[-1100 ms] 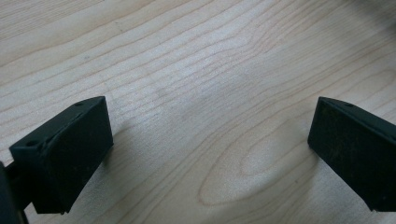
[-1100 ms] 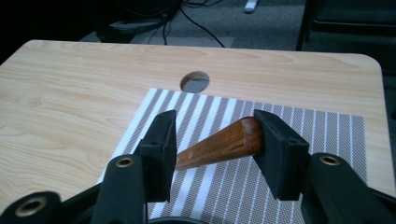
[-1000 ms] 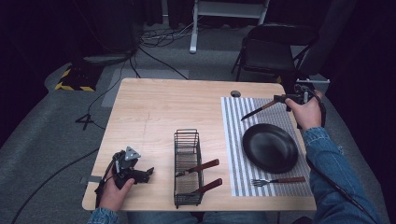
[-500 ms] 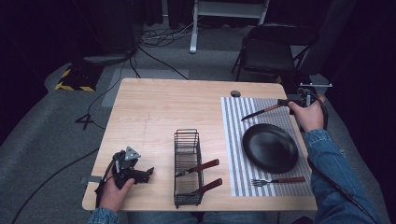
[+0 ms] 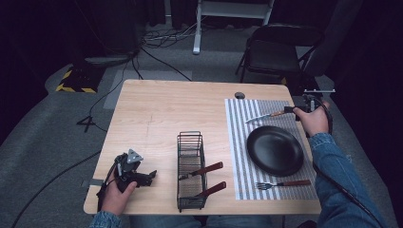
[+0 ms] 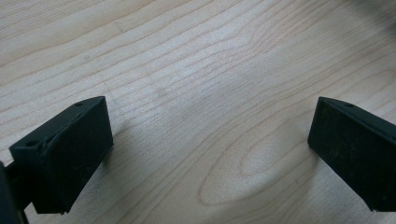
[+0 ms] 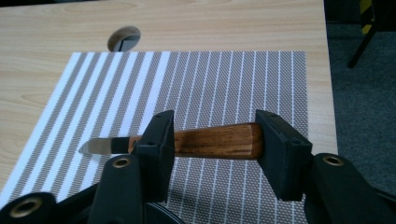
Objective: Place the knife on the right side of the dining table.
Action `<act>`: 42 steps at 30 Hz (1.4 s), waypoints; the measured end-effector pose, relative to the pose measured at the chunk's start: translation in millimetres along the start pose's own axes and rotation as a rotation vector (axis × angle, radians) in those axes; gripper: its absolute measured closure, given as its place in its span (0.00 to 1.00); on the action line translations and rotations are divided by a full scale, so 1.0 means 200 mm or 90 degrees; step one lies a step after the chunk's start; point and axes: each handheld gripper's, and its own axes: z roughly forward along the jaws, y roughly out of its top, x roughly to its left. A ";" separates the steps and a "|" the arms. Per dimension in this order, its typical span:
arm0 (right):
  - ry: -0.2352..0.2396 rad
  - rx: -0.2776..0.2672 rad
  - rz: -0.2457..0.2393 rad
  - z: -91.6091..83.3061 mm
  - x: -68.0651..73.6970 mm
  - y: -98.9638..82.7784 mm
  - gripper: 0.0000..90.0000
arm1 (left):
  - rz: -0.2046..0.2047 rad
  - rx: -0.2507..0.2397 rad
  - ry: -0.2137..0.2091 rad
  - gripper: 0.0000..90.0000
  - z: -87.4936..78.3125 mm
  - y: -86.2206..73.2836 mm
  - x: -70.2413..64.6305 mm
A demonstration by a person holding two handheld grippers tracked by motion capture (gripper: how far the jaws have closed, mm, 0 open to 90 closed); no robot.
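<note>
A knife (image 5: 266,116) with a wooden handle (image 7: 215,140) hangs low over the far part of the striped placemat (image 5: 236,142), its blade pointing left. My right gripper (image 5: 297,110) is shut on that handle, which lies crosswise between the jaws in the right gripper view (image 7: 215,119). On the mat sits a black plate (image 5: 274,150), with a fork (image 5: 283,184) along the near edge. Near the table's front left corner my left gripper (image 5: 147,175) stands open over bare wood (image 6: 205,140), nothing between its jaws.
A black wire rack (image 5: 191,142) stands at the middle front with two wooden-handled utensils (image 5: 204,169) sticking out to the right. A cable hole (image 5: 240,95) lies beyond the mat. A dark chair (image 5: 280,47) stands behind the table's far right.
My right gripper has come down and slightly nearer with the knife, which now lies flatter over the mat. The left gripper has not moved.
</note>
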 end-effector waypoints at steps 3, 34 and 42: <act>-0.003 0.005 0.002 0.01 -0.01 -0.01 0.54 | 0.000 0.000 0.000 0.00 0.00 0.00 0.00; 0.010 0.017 0.052 0.13 -0.12 -0.13 0.50 | 0.000 0.000 0.000 0.00 0.00 0.00 0.00; 0.004 0.022 0.050 0.15 -0.13 -0.14 0.49 | 0.001 0.000 0.001 0.00 0.00 0.00 0.00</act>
